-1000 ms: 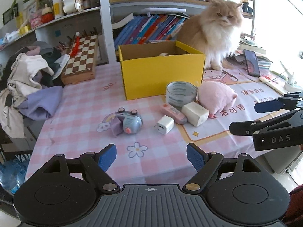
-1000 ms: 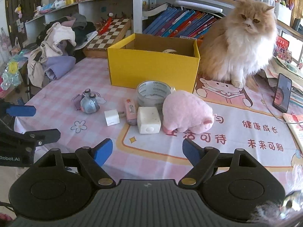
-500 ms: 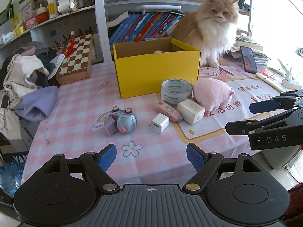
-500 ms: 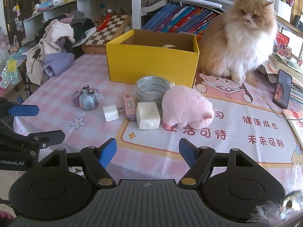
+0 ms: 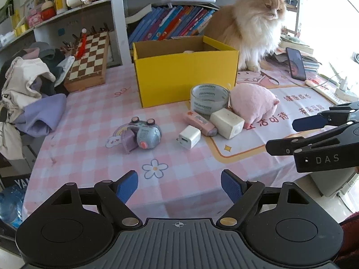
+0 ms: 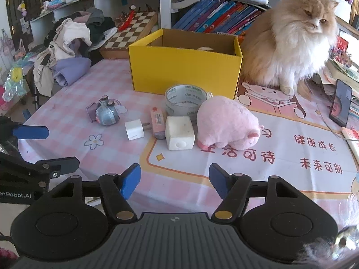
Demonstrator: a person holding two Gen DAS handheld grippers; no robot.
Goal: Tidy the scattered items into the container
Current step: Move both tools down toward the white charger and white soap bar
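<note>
An open yellow box [image 5: 186,74] [image 6: 184,71] stands at the back of the pink checked table, with something pale inside. In front of it lie a tape roll [image 5: 209,98] [image 6: 185,99], a pink plush pig [image 5: 252,104] [image 6: 226,123], a white block [image 5: 227,122] [image 6: 179,132], a pink eraser-like bar [image 5: 198,122] [image 6: 157,121], a white charger plug [image 5: 189,137] [image 6: 134,130] and a grey round toy [image 5: 147,135] [image 6: 106,113]. My left gripper [image 5: 179,185] and right gripper [image 6: 175,180] hover open over the table's near edge, both empty and well short of the items.
A fluffy orange-and-white cat [image 5: 251,24] [image 6: 289,40] sits right of the box. A chessboard [image 5: 89,60] and a clothes pile [image 5: 29,89] lie left. A phone [image 5: 296,63] [image 6: 341,103] stands at right, books fill the shelf behind.
Both grippers have pulled back slightly, so the table items look a little smaller and farther. The cat has turned its head to the right. Nothing was grasped.
</note>
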